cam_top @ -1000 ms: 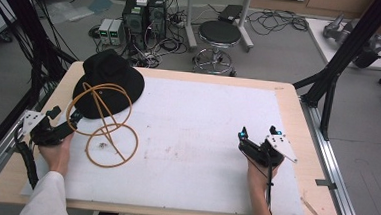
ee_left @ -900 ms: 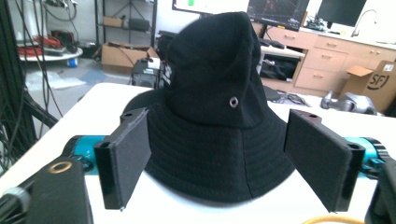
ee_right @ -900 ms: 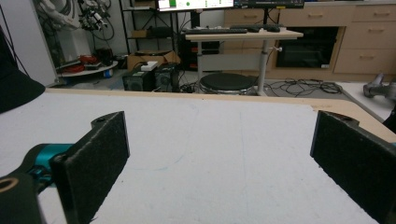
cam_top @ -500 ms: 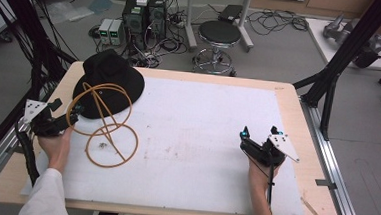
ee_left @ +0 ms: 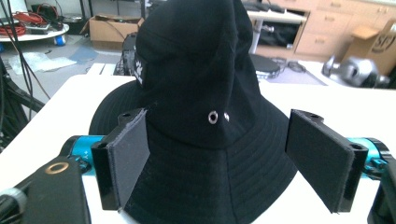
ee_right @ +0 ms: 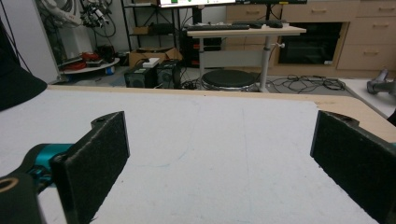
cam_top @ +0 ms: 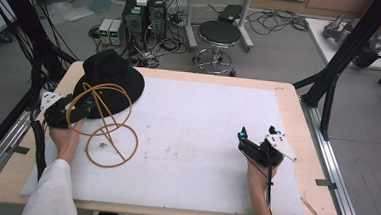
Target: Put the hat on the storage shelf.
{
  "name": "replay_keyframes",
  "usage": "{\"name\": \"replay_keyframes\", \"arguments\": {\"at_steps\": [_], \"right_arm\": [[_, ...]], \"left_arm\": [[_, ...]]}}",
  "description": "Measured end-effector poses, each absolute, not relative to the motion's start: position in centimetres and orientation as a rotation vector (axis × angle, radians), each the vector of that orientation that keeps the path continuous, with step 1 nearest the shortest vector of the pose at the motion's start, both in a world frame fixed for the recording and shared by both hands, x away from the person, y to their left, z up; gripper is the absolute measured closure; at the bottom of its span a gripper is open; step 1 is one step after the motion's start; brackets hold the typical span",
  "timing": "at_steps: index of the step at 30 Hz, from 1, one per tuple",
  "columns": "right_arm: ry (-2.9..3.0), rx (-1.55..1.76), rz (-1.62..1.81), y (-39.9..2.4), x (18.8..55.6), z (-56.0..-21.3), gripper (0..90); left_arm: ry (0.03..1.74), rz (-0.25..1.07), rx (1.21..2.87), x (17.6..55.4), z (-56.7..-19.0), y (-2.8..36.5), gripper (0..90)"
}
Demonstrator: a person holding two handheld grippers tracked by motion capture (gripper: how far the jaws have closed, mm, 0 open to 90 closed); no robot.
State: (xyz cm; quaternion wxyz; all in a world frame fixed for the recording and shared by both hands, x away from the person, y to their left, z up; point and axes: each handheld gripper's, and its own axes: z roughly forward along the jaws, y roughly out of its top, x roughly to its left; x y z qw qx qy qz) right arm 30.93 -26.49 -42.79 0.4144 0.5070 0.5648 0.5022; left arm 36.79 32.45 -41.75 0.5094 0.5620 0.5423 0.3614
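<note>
— Two hand-held grippers are what we see on the desk (cam_top: 190,77). How does the left hand-held gripper (cam_top: 75,111) stand?

— We see it at the desk's left edge with its jaws spread wide and nothing between them. Straight ahead of it sits a black bucket hat (ee_left: 201,107); in the left gripper view the brim reaches in between the two pads (ee_left: 128,158), but we cannot tell whether either pad touches the cloth.

— And the tan loops?

— A coiled tan hoop (cam_top: 108,127) lies just right of that gripper, one ring leaning up over the hat's brim, another flat on the white mat (cam_top: 196,138).

— Then the right hand-held gripper (cam_top: 249,143)?

— We find it well apart from the hat, near the desk's right edge, held in the right hand (cam_top: 260,169). Its jaws are also fully apart and empty, with bare white mat in front of them. Beyond it, off the desk, we see a round stool (ee_right: 231,79) on the floor.
</note>
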Motion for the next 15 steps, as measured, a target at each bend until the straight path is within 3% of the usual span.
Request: {"name": "replay_keyframes", "arguments": {"at_steps": [15], "right_arm": [[1.428,1.265,1.263,-26.4,31.0,-42.8,3.5]], "left_arm": [[1.364,0.874,1.419,40.3,-40.6,32.1,22.4]]}}
